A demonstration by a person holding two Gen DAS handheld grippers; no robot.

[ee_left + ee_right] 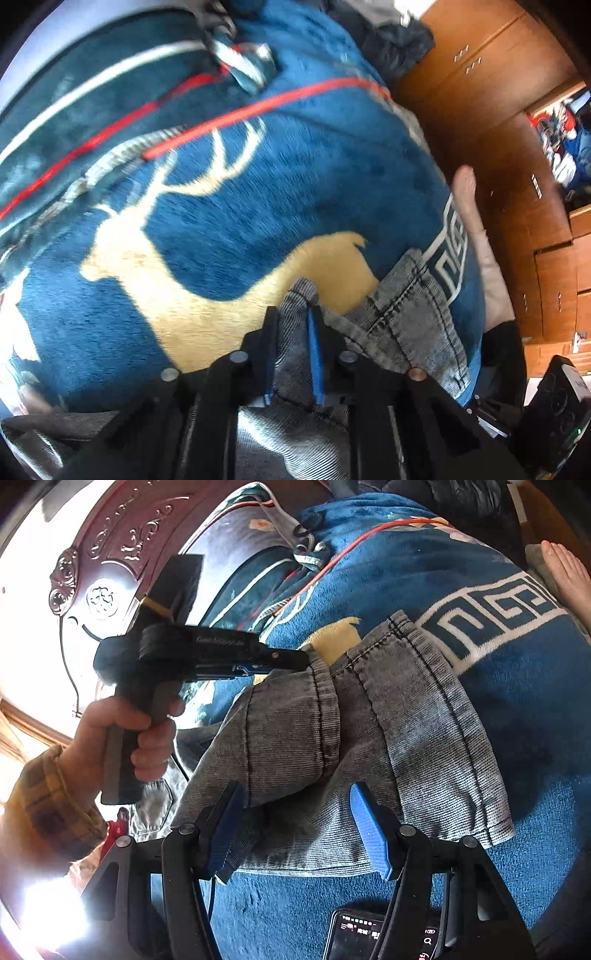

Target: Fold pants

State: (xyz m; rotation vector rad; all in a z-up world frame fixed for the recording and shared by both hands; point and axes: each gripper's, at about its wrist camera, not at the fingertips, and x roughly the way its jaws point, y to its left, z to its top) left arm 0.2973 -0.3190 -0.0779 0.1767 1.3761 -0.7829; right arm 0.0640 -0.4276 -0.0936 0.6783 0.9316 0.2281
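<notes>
Grey denim pants (406,720) lie partly folded on a blue deer-print blanket (517,709). In the right wrist view my left gripper (295,661), held by a hand (147,734) in a plaid sleeve, is shut on the far edge of the pants. From the left wrist camera, my left gripper (293,314) has its blue pads (317,350) pressed on a fold of the grey pants (406,317). My right gripper (297,790) hovers open over the near part of the pants, with the fabric lying between and below its pads (369,830).
The blanket (258,206) covers a bed, and a red cable (258,107) runs across it. A person's bare foot (565,572) rests at its right edge. Wooden wardrobes (480,74) stand to the right, a carved headboard (122,546) to the left. A phone (354,934) sits under my right gripper.
</notes>
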